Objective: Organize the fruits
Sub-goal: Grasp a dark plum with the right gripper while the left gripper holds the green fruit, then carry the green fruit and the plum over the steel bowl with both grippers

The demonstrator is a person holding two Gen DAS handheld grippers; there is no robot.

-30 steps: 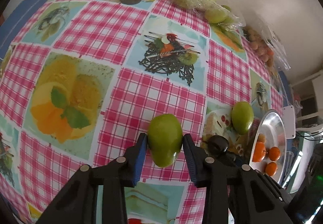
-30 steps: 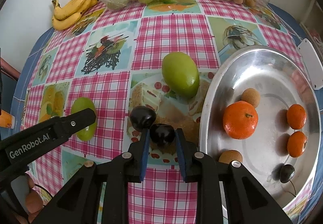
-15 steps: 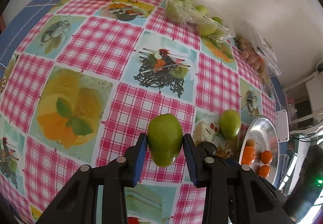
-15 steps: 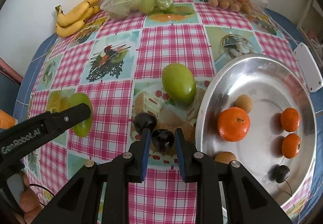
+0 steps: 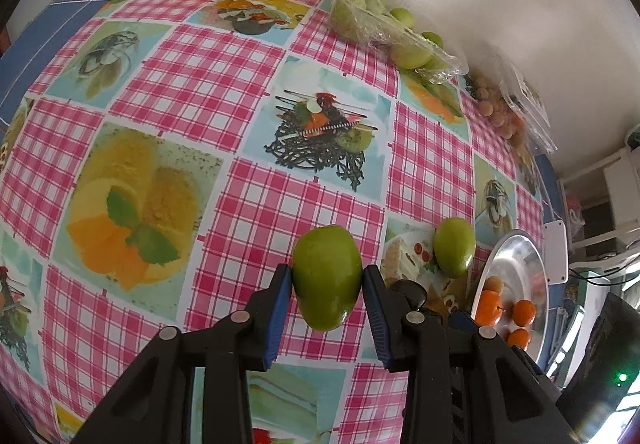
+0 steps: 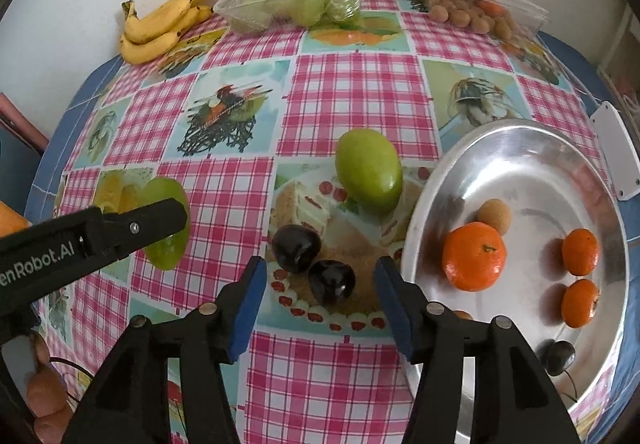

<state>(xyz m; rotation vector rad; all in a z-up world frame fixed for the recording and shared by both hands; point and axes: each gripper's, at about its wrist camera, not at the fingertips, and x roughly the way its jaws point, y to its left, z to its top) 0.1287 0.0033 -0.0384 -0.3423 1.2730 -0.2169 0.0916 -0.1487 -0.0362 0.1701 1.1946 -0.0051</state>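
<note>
Where fingers (image 6: 248, 304) cross, mango (image 6: 166, 220) hides.

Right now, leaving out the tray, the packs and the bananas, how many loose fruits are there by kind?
Green mangoes: 2
Dark plums: 2
Total: 4

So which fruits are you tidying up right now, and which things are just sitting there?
In the job:
held green mango in left gripper
dark plum between opening right gripper, untouched
second plum
other mango
metal tray

Just sitting:
bananas
bagged green fruit
clear box
</note>
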